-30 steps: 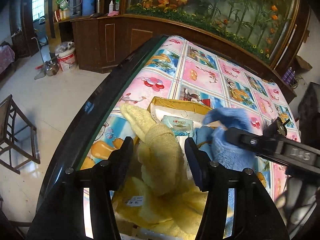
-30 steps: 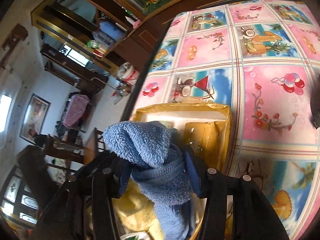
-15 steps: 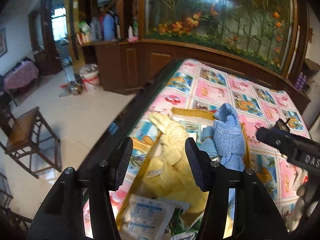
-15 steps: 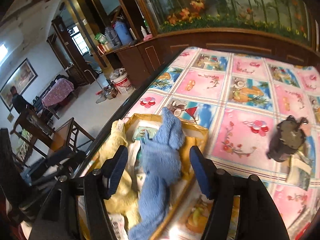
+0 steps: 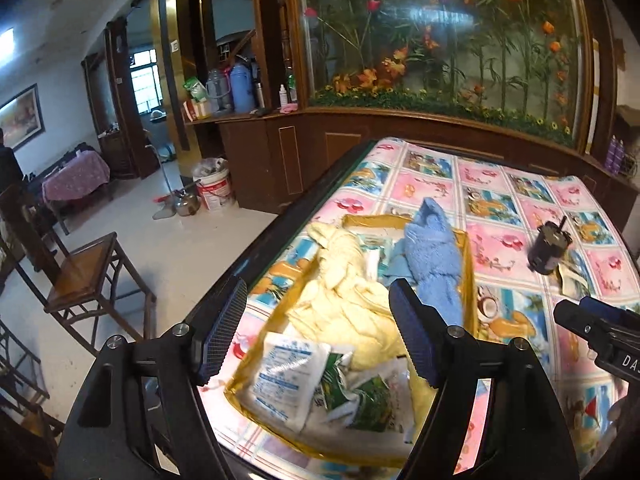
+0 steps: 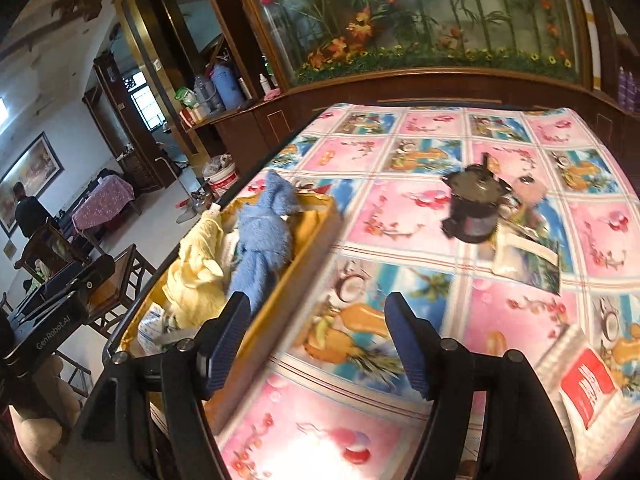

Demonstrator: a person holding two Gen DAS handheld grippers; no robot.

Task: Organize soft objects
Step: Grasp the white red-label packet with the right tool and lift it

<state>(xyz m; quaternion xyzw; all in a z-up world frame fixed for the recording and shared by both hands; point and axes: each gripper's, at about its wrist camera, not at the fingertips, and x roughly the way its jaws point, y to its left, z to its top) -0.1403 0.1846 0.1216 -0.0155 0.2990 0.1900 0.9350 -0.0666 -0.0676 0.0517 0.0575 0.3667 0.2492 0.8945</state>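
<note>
- The left wrist view looks forward and downward between the left tongs (image 5: pixel 316 334) from the near left corner of the counter (image 5: pixel 520 200), close above the yellow box (image 5: pixel 466 256).
- The right wrist view looks along the right tongs (image 6: pixel 316 342), farther right, facing the counter's (image 6: pixel 440 128) middle.
- Both share the yellow box (image 6: pixel 320 232), blue towel (image 5: pixel 432 256) (image 6: pixel 260 236), black jar (image 5: pixel 546 250) (image 6: pixel 474 210) and flower display (image 5: pixel 440 40) (image 6: pixel 420 12).
</note>
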